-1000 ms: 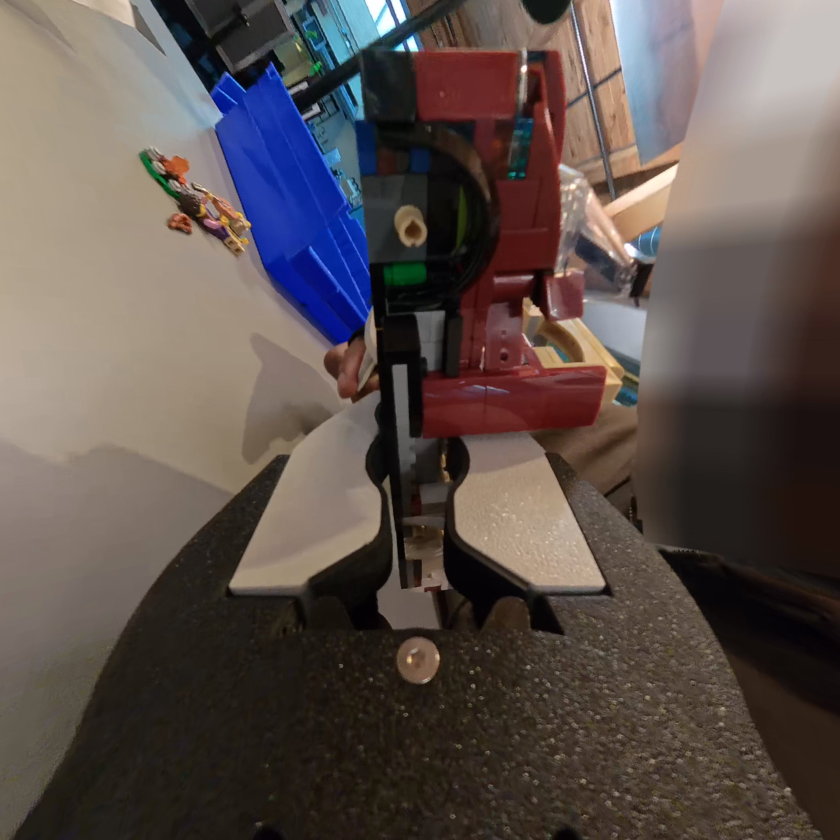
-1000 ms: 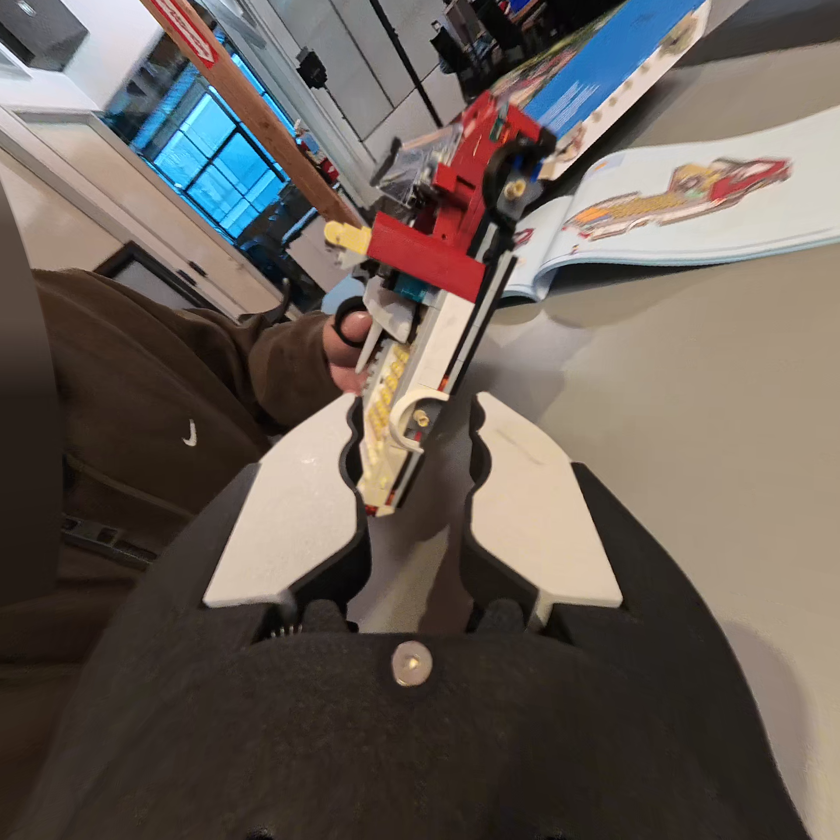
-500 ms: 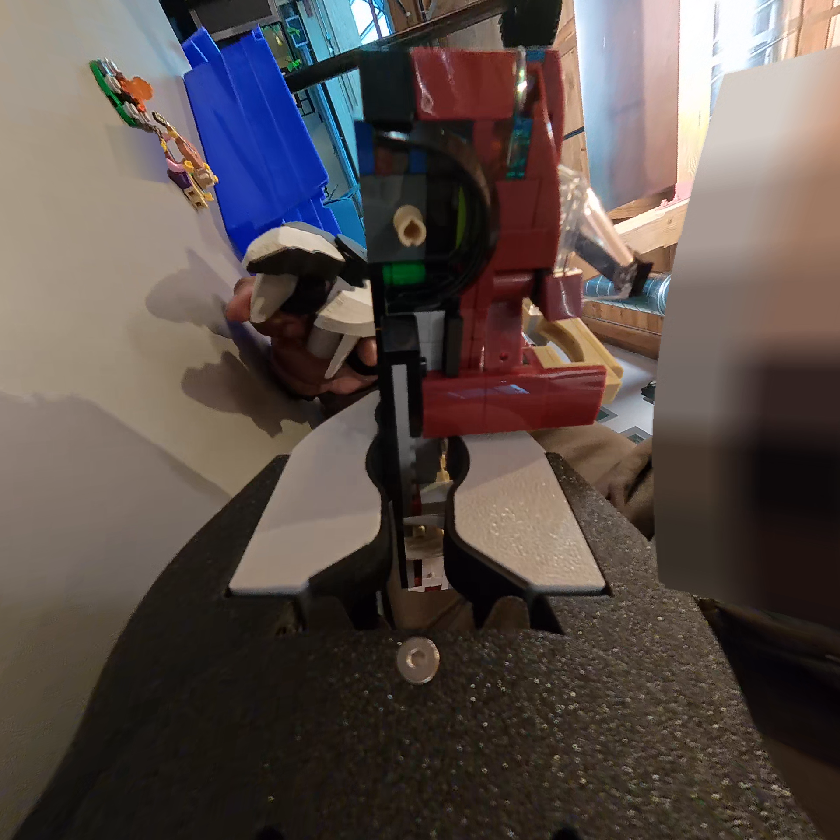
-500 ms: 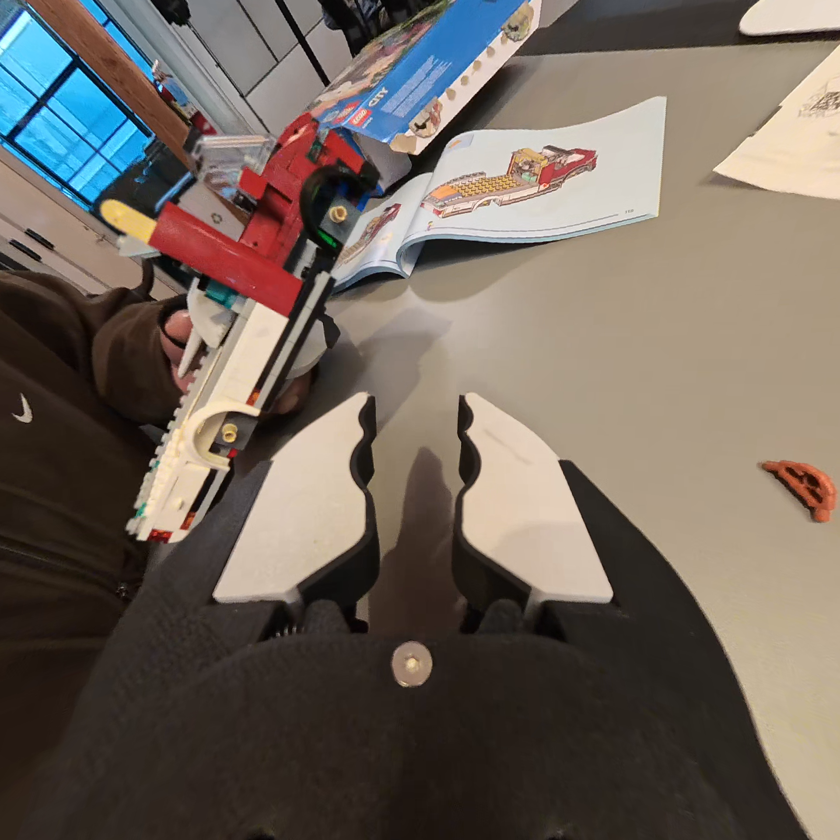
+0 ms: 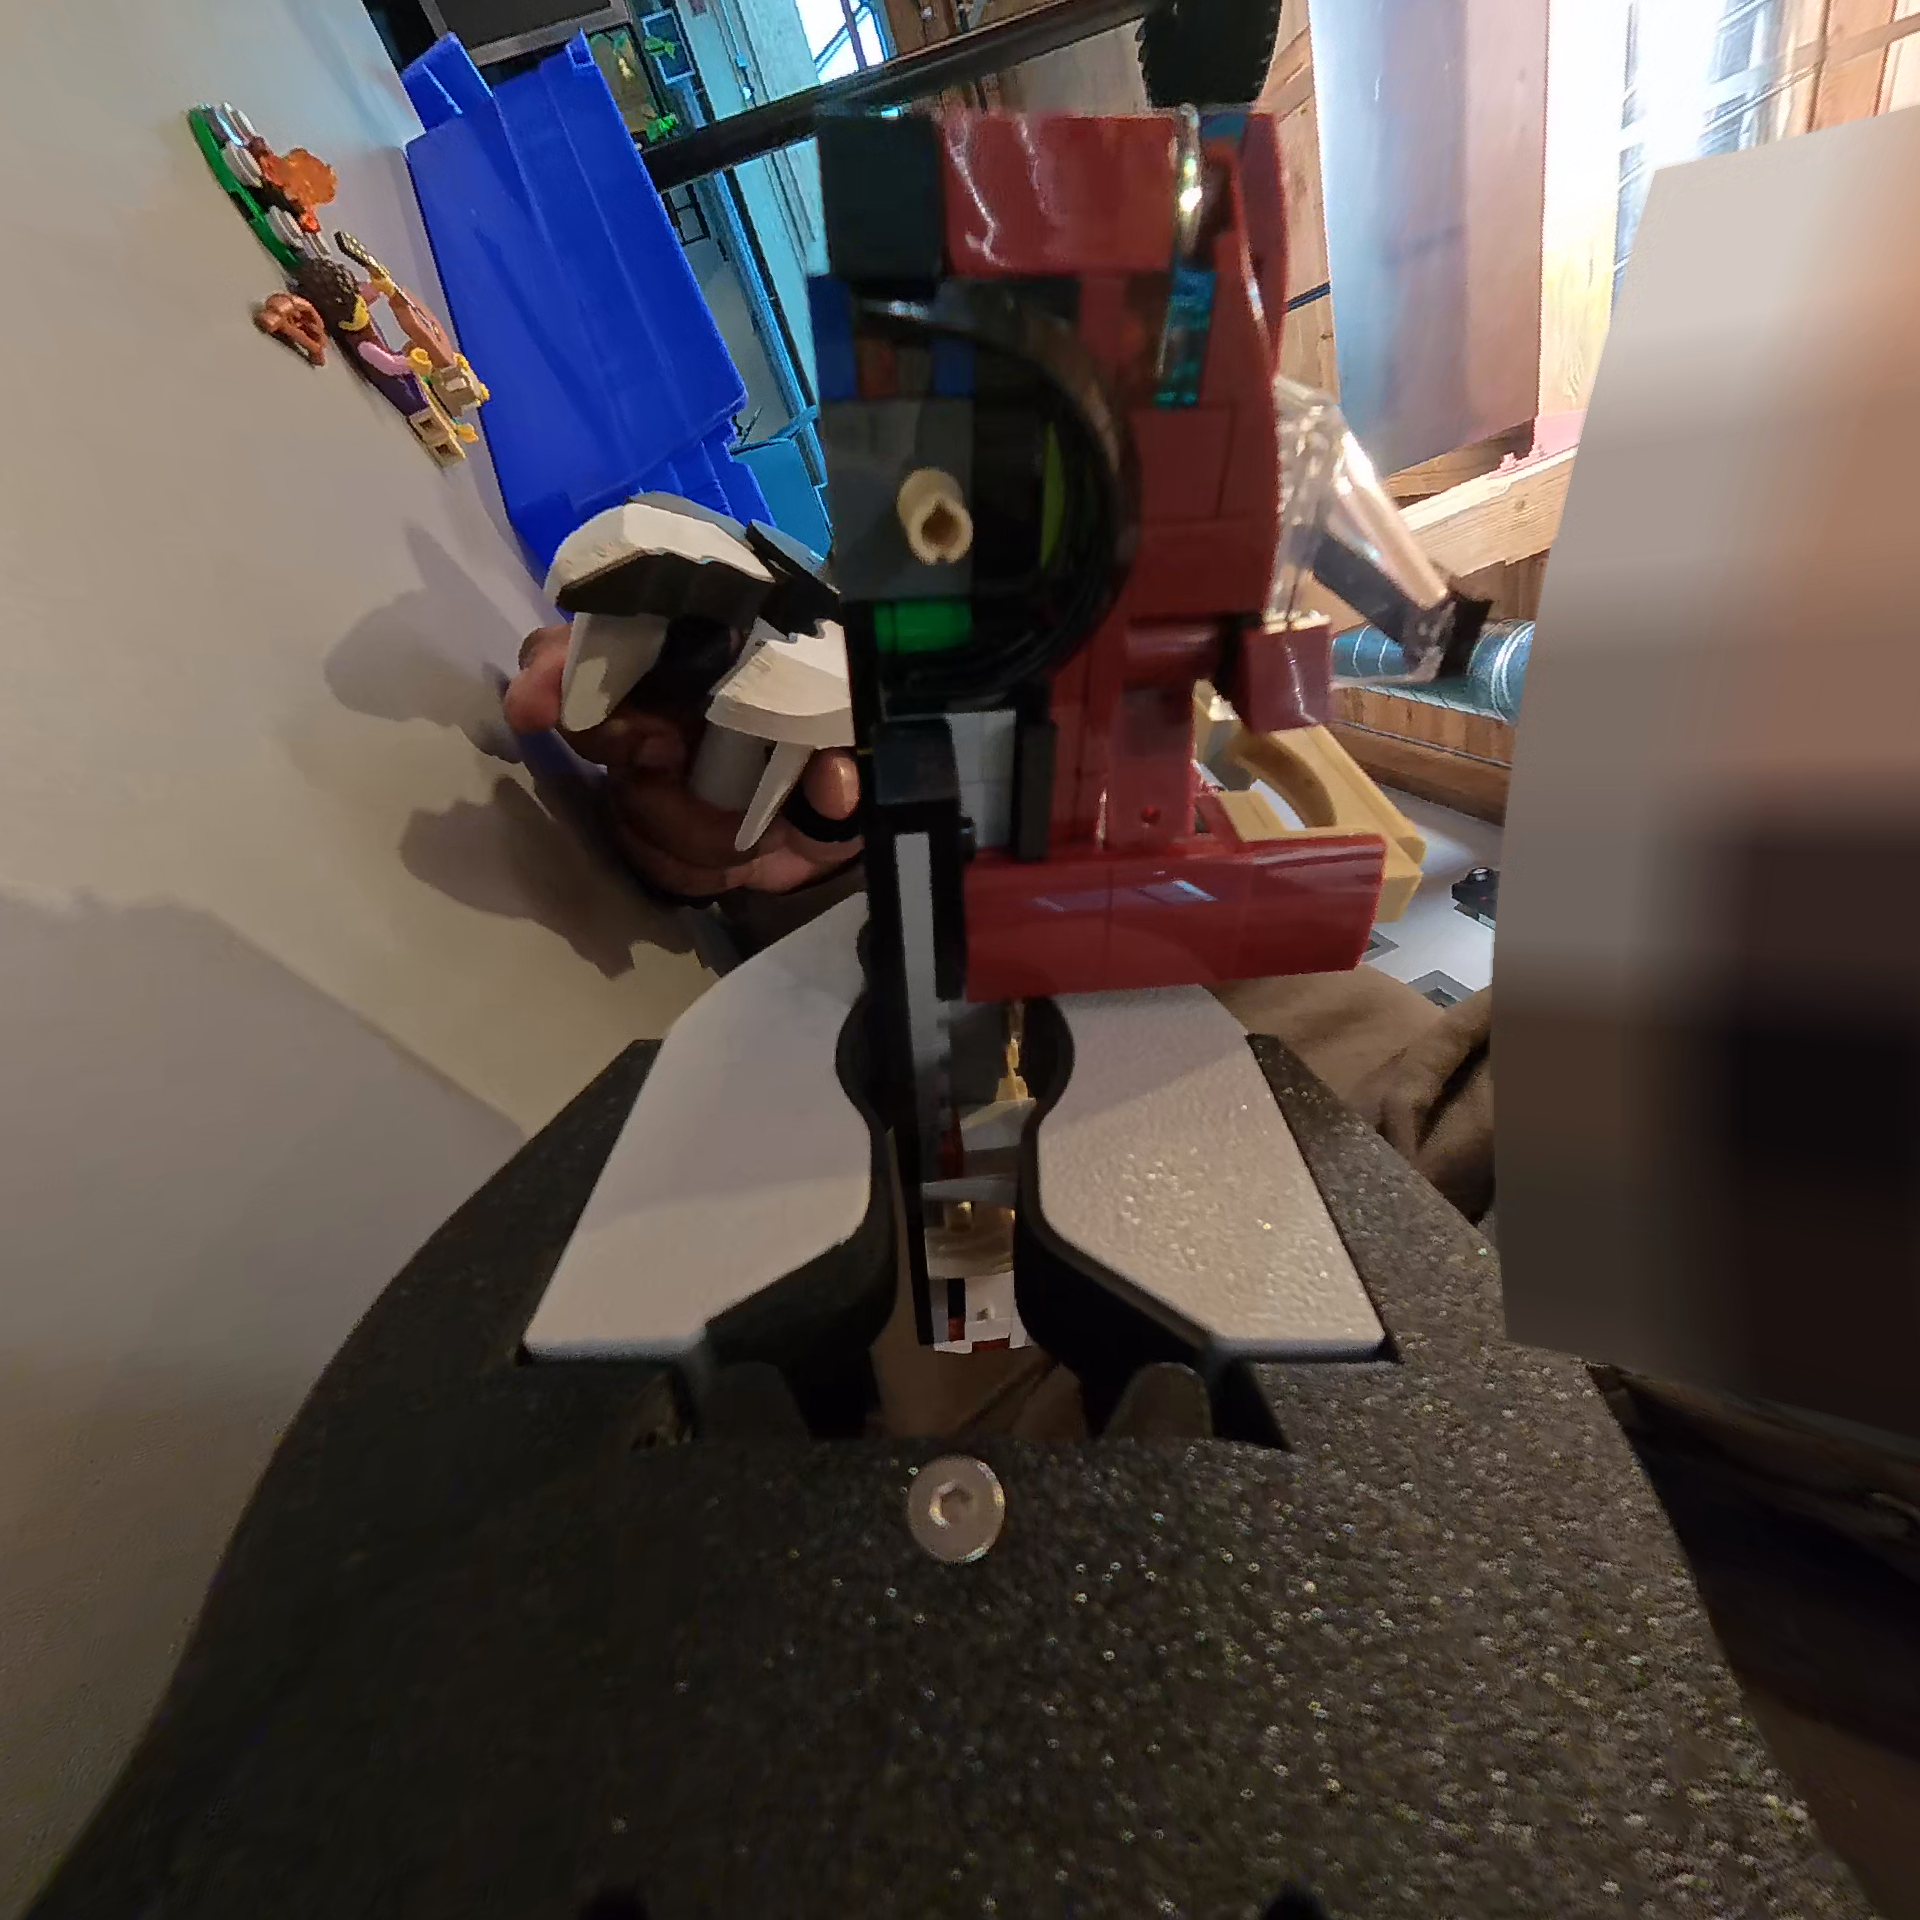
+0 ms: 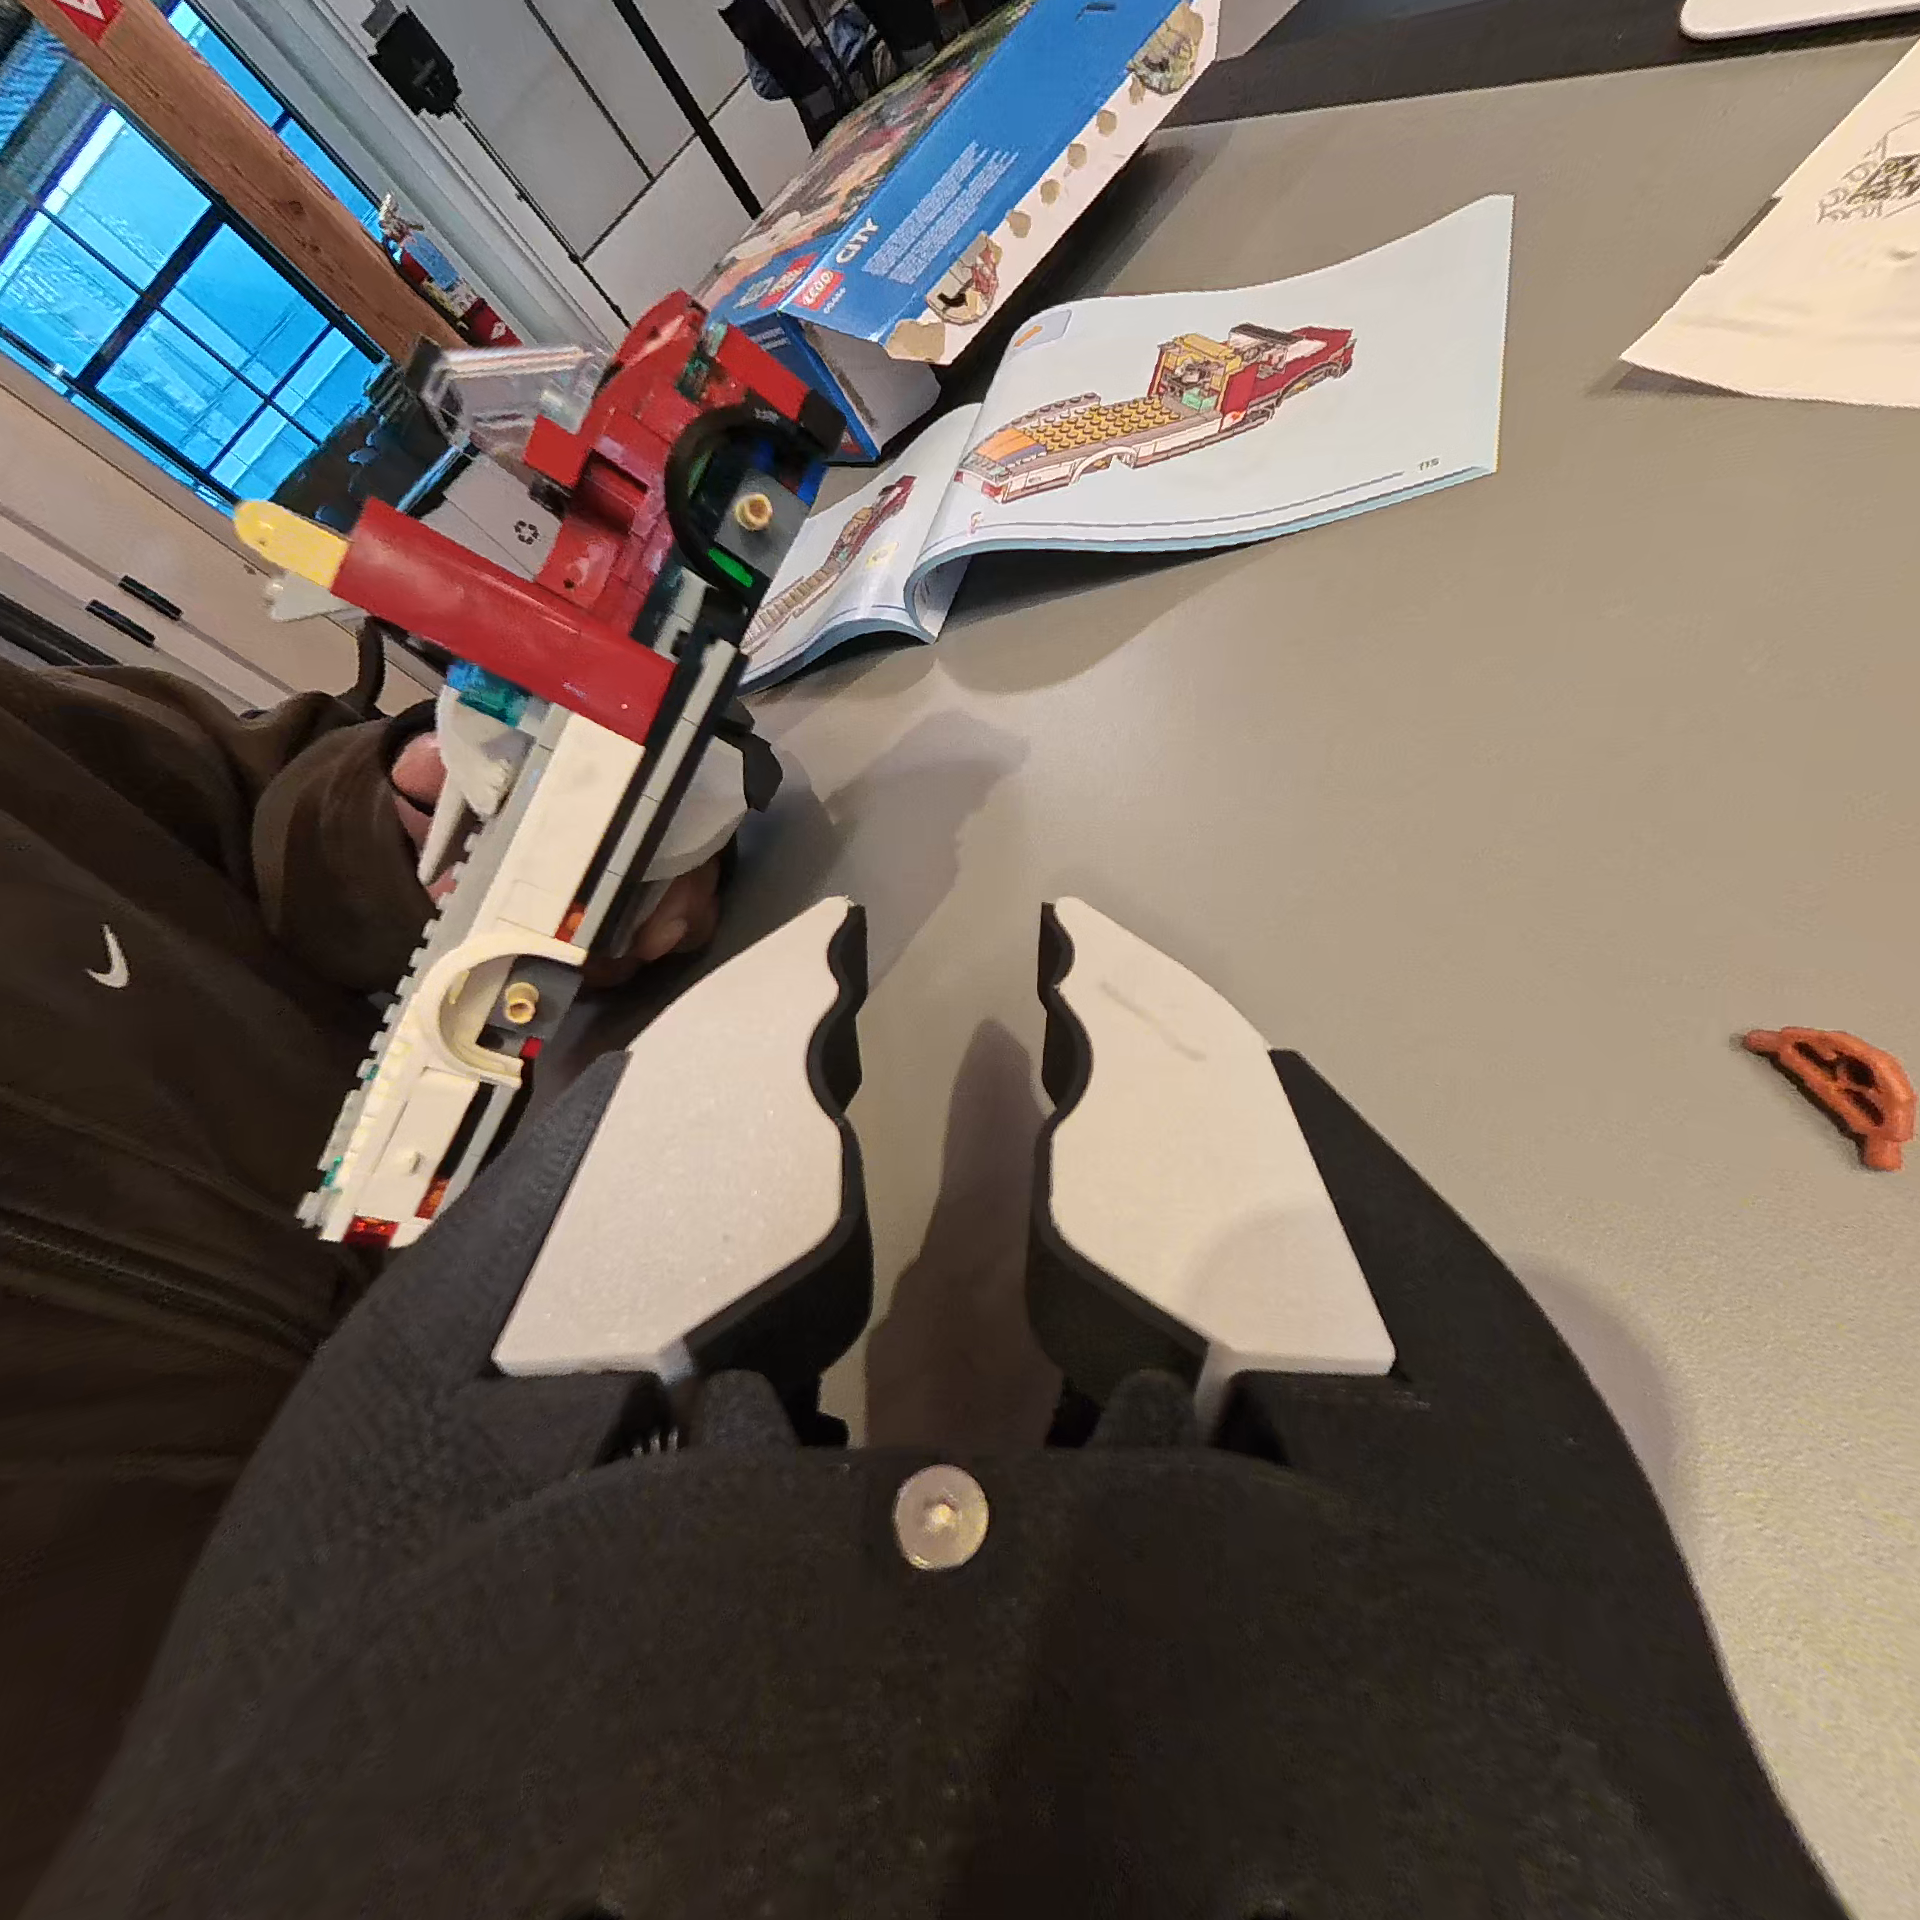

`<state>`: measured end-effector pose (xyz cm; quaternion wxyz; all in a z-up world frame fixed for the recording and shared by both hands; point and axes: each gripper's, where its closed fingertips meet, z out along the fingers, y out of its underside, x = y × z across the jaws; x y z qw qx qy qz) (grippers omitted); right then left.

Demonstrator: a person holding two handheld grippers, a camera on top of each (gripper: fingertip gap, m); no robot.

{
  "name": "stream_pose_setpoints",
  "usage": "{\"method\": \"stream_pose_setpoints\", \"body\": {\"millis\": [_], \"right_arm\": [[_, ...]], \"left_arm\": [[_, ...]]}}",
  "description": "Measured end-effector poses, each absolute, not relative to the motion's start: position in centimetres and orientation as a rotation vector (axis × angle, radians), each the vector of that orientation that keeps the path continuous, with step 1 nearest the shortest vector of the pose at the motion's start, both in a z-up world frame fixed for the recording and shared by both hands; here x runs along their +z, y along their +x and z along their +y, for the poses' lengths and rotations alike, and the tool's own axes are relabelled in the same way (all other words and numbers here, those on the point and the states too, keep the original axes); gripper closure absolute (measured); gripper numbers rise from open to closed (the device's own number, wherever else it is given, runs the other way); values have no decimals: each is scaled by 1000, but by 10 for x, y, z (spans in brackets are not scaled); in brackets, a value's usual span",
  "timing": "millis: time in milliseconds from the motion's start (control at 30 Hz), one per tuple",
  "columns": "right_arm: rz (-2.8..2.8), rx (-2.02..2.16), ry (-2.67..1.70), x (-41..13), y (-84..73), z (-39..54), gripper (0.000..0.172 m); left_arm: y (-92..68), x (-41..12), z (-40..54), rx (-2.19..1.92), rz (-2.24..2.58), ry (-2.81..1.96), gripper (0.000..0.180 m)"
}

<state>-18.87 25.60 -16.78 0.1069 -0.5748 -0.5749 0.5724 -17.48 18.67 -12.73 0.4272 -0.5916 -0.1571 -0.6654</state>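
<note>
Between the left hand-held gripper's (image 5: 951, 1049) fingers: a brick-built truck model (image 5: 1081, 582), dark red cab, white rear, clamped from both sides and raised off the desk (image 6: 1455, 779).
Right hand-held gripper (image 6: 948, 935): jaws partly apart with nothing between them, above bare desk, just right of the model's white rear end.
Ahead of it: an open instruction booklet (image 6: 1195, 416) and a blue box (image 6: 956, 177).
To its right: a small orange piece (image 6: 1839, 1091).
Beyond the left gripper: a blue bin (image 5: 561, 312) and small figures (image 5: 353, 301).
</note>
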Motion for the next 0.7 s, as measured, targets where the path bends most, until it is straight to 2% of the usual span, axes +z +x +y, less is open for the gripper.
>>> {"method": "stream_pose_setpoints", "body": {"millis": [700], "right_arm": [[-1719,1649,-1681,-167,-185,251,139]], "left_arm": [[-182,-140,191,-1636,-509,-1526,160]]}}
